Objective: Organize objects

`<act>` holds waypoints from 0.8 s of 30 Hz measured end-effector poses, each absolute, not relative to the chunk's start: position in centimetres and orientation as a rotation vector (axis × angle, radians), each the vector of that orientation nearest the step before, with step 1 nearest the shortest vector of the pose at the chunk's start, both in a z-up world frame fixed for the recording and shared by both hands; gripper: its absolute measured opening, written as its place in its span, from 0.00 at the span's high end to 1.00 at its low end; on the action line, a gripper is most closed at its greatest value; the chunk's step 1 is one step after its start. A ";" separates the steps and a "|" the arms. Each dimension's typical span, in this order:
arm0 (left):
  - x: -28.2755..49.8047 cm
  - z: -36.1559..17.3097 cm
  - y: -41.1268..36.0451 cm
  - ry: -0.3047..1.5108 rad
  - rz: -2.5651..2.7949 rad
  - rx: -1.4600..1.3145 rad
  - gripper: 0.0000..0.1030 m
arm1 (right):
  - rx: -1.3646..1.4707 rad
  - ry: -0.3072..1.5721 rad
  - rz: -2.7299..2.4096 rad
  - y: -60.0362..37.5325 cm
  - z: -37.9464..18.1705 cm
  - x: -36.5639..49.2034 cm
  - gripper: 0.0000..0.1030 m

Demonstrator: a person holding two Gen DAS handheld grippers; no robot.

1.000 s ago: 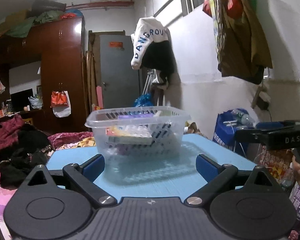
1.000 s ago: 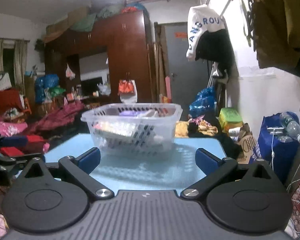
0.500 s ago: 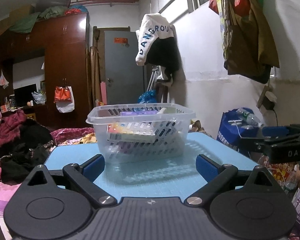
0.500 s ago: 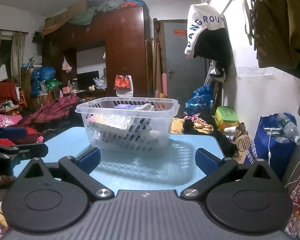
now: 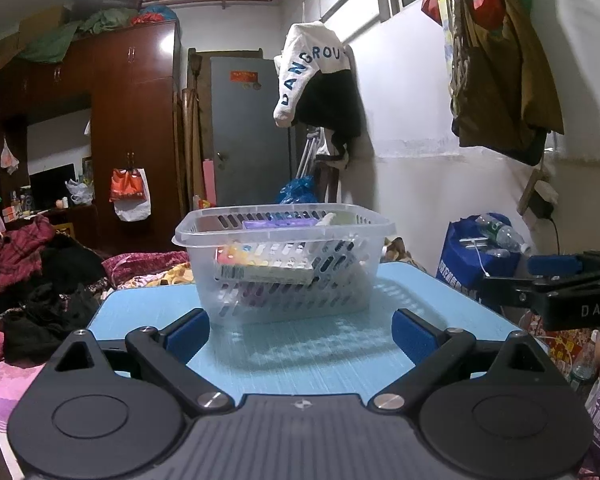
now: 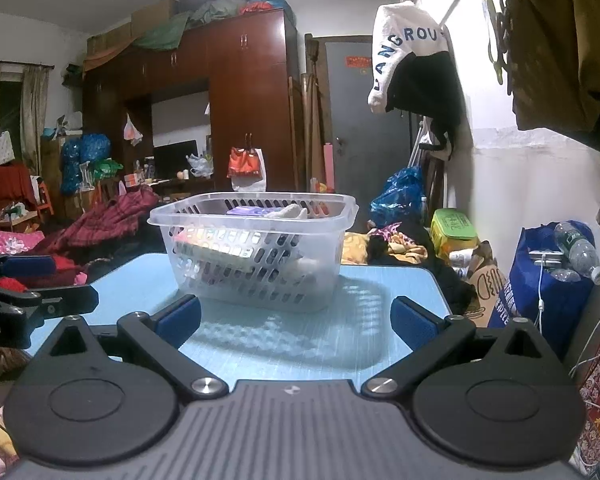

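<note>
1. Straight ahead of both pairs of fingers, a clear slotted basket (image 5: 284, 264) (image 6: 252, 252) stands on the blue table (image 5: 300, 348) (image 6: 284, 340), near its far edge.
2. Bare blue tabletop lies between each gripper's fingertips and the basket's near wall (open room on both sides of the basket too).
3. Inside the basket, a colourful flat box (image 5: 264, 266) leans at a tilt, a purple packet (image 5: 280, 223) sits above it near the rim, and something white (image 6: 288, 213) lies beside the packet.
4. The left gripper (image 5: 300, 330) hovers level just above the near table edge, fingers spread wide, nothing between the blue pads (image 5: 188, 330).
5. The right gripper (image 6: 296, 320) is held likewise, fingers wide apart and holding nothing, angled slightly toward the basket's right corner.
6. Each gripper shows at the other's outer edge, off the table's side.
</note>
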State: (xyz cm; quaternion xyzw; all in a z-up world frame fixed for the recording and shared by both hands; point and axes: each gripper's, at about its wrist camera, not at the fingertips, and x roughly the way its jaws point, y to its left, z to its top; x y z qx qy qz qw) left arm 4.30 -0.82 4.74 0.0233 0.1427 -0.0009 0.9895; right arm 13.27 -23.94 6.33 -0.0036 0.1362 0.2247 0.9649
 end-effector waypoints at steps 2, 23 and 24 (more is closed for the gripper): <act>4.4 4.7 -0.9 0.287 -0.002 0.048 0.04 | -0.006 0.276 0.456 -23.9 6.3 13.3 0.00; 4.5 4.6 -1.6 0.289 -0.009 0.066 0.04 | -0.007 0.276 0.456 -23.9 6.4 13.2 0.00; 4.5 4.6 -1.6 0.288 -0.009 0.065 0.04 | -0.006 0.276 0.456 -23.9 6.4 13.2 0.00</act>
